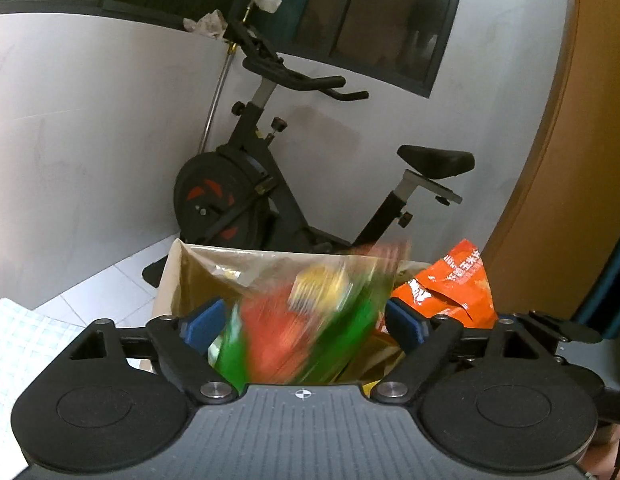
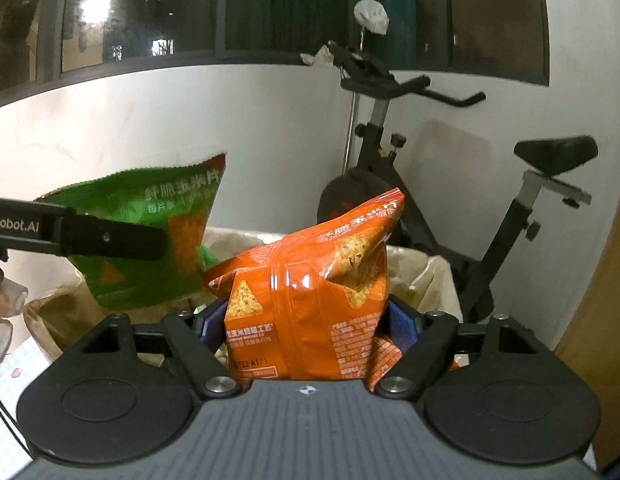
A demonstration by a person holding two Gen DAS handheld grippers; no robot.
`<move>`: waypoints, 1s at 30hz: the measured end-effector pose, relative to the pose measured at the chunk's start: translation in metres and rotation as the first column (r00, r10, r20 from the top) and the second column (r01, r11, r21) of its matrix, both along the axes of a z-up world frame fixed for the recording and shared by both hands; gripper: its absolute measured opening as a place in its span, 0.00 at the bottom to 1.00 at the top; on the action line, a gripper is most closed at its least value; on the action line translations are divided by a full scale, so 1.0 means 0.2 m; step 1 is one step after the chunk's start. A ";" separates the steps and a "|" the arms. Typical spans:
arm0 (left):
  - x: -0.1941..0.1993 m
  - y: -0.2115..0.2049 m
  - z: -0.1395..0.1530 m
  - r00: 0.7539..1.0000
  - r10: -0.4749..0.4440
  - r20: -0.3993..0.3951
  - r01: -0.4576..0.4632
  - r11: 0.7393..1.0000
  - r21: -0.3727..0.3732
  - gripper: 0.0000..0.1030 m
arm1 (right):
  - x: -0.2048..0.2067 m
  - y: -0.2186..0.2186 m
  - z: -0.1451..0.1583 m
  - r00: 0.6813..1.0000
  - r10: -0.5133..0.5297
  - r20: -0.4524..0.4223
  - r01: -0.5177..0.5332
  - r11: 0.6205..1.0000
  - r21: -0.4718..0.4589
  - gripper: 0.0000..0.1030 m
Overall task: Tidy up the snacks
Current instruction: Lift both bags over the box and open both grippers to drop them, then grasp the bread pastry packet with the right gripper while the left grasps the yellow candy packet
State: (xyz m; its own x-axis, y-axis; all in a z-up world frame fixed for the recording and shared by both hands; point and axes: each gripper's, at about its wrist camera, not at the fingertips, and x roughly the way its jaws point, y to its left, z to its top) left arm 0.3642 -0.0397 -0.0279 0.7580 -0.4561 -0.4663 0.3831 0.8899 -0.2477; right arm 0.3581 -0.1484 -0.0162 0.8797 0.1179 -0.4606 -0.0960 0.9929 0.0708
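A green chip bag [image 1: 310, 332] hangs blurred between the blue pads of my left gripper [image 1: 304, 320]. A gap shows at the left pad, so the jaws stand open around it. In the right wrist view the same green bag [image 2: 150, 208] is at the left, with a finger [image 2: 110, 236] of the left gripper across it. My right gripper [image 2: 306, 324] is shut on an orange chip bag [image 2: 310, 288], upright with both pads against its sides. That orange bag [image 1: 450, 288] is just right of the left gripper. Both bags are over a plastic-lined cardboard box [image 2: 430, 280] [image 1: 178, 280].
A black exercise bike [image 1: 250, 184] [image 2: 390, 184] stands behind the box against the white wall. A checked cloth [image 1: 18, 340] covers the surface at the lower left. A wooden door [image 1: 570, 160] is on the right. Part of a hand [image 2: 0, 320] shows at the left edge.
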 end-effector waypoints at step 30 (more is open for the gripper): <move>-0.53 0.34 0.05 0.987 0.135 0.089 -0.144 0.985 0.099 0.89 | -0.59 0.06 0.08 0.997 -0.046 0.067 0.043 0.998 0.051 0.88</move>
